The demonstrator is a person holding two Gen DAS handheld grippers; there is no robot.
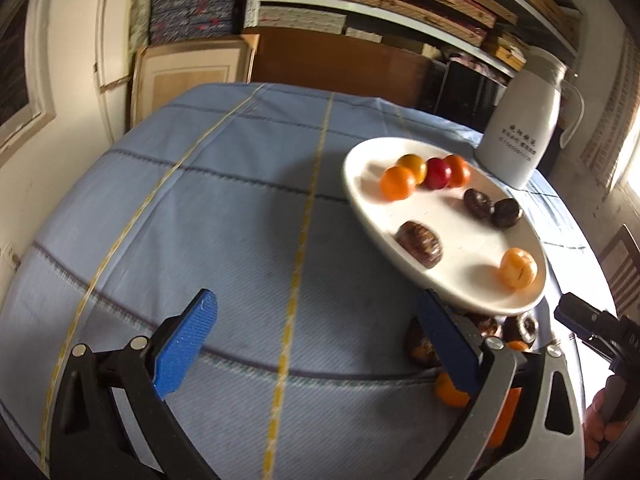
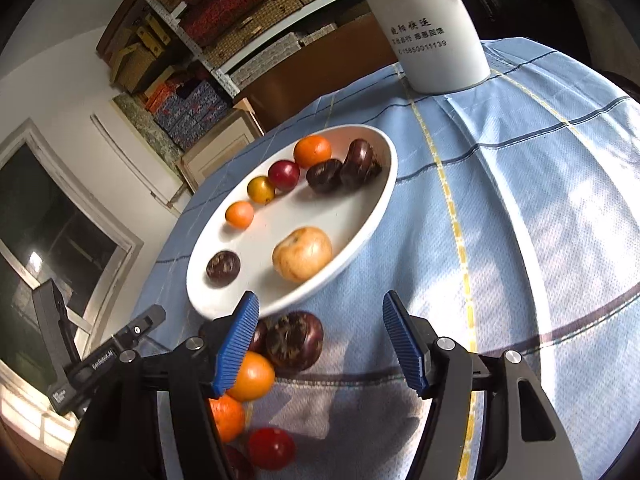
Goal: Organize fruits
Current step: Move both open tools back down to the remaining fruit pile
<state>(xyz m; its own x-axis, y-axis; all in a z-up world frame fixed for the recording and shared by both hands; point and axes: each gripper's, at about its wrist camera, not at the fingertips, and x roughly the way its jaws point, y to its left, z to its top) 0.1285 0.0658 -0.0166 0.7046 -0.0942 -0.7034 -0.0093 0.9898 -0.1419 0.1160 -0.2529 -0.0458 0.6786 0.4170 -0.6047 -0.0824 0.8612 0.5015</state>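
Both grippers stand apart, clamping nothing: the left gripper (image 1: 316,344) over bare blue tablecloth (image 1: 240,240), the right gripper (image 2: 320,340) beside loose fruits (image 2: 294,340). Beyond, the oval white plate (image 2: 372,216) runs lengthwise toward the white jug (image 2: 432,28).

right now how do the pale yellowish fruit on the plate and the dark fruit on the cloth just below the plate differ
The pale yellowish fruit is light tan with a smooth skin; the dark fruit is deep purple-brown with a rough patch on top. The pale one lies inside the white plate; the dark one rests on the blue tablecloth, beside an orange fruit. Both are round and look similar in size, and neither is gripped.
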